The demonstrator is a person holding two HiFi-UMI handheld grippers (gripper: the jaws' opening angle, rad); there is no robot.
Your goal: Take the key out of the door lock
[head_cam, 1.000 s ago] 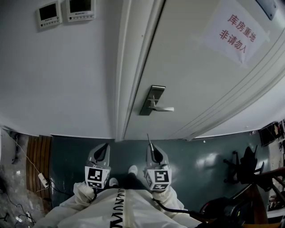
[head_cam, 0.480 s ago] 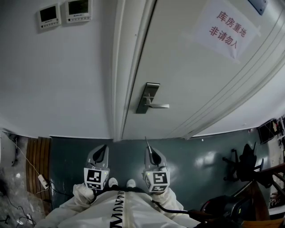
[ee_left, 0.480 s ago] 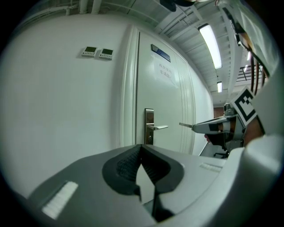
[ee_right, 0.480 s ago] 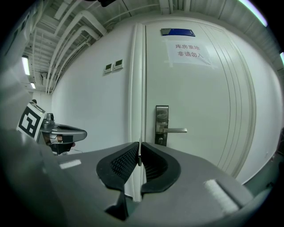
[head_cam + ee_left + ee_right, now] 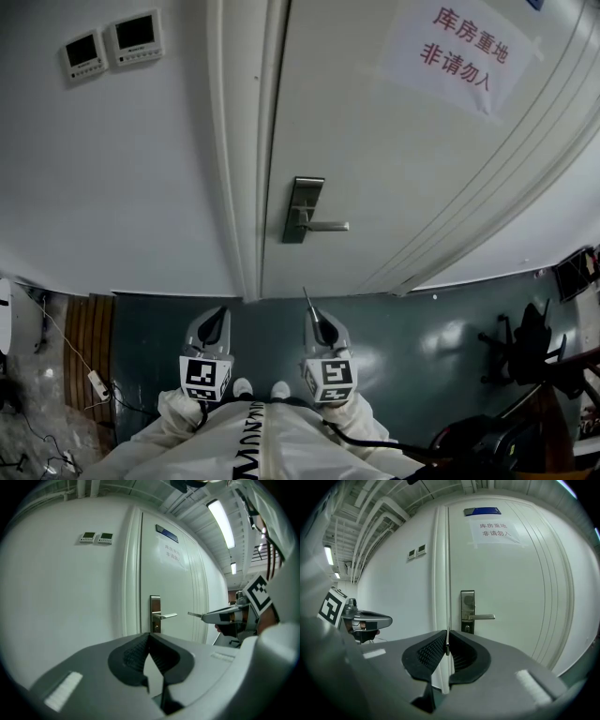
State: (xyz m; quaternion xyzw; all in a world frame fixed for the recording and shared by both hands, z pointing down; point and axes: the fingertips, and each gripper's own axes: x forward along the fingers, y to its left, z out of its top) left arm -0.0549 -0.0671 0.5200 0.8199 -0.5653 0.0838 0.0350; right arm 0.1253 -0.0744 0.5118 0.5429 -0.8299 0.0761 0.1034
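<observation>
White door (image 5: 375,159) is observed shut in its frame, with a steel lock plate (image 5: 303,208) and lever handle (image 5: 328,226) fitted at its left edge. The key (image 5: 308,302) is found out of the lock: its thin metal blade is clamped between the closed jaws of the right gripper (image 5: 318,323) and is pointed toward the door, well apart from the lock plate. The left gripper (image 5: 219,314) is held beside the right one; its jaws are brought together at the tips and nothing is gripped. Both grippers are held low over a dark green floor (image 5: 412,319). A paper notice (image 5: 459,52) with red characters is fixed high on the door.
</observation>
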